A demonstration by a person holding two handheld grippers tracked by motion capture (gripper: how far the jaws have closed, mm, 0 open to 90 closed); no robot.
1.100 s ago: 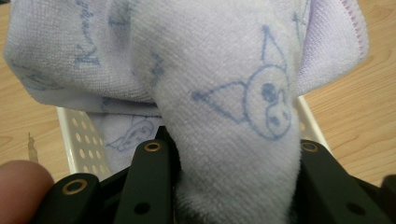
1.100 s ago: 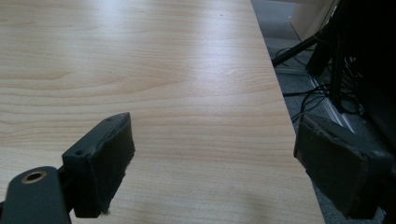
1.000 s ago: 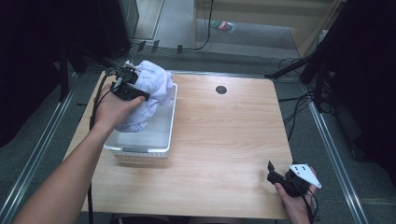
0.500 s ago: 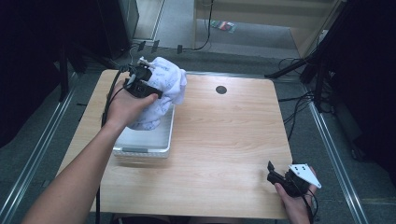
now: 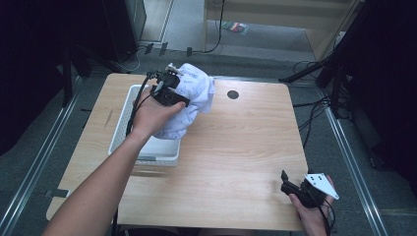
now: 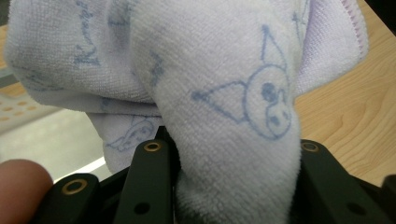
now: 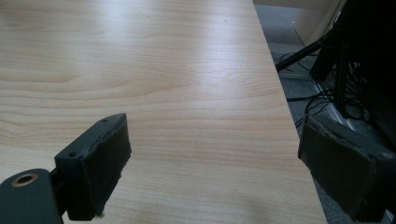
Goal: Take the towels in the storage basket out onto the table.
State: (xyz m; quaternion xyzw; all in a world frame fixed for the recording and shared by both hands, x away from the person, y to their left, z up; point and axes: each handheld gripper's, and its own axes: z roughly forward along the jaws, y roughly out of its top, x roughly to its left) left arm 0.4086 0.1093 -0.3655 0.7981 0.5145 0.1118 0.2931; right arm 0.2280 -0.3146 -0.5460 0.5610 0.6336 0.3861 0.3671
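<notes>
Left gripper (image 5: 172,86): black jaws pinching a fold of the pale lilac terry towel with blue cartoon drawings (image 5: 189,101), seen bunched between them in the left gripper view (image 6: 233,140).
Towel: lifted in a bundle above the far right edge of the white plastic perforated basket (image 5: 147,147), hanging partly over the light wooden table (image 5: 236,147).
Right gripper (image 5: 290,184): at the table's near right corner, jaws spread wide with nothing between them.
Round black hole (image 5: 232,94): in the tabletop, just right of the towel.

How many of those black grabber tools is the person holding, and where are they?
2. The left gripper is above the white basket, its fingers shut on the towel. The right gripper sits open at the table's near right corner.
</notes>
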